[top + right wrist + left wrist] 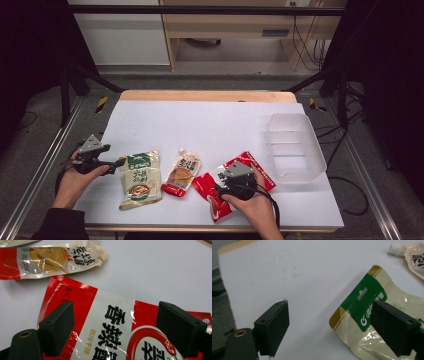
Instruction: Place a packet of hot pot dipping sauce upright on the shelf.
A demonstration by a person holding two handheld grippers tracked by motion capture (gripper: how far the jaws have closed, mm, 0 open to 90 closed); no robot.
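High view: my right gripper hovers over the flat red foil sachet at the near edge of the white table, my left gripper just beside the beige pouch with green header.

Left gripper view: my jaws stand apart, nothing between them; the pouch header lies under the right jaw.

Right gripper view: jaws released, wide over the sachet. I judge I should descend, slide one jaw under its edge, then clench gently, before carrying it toward the clear plastic tub.
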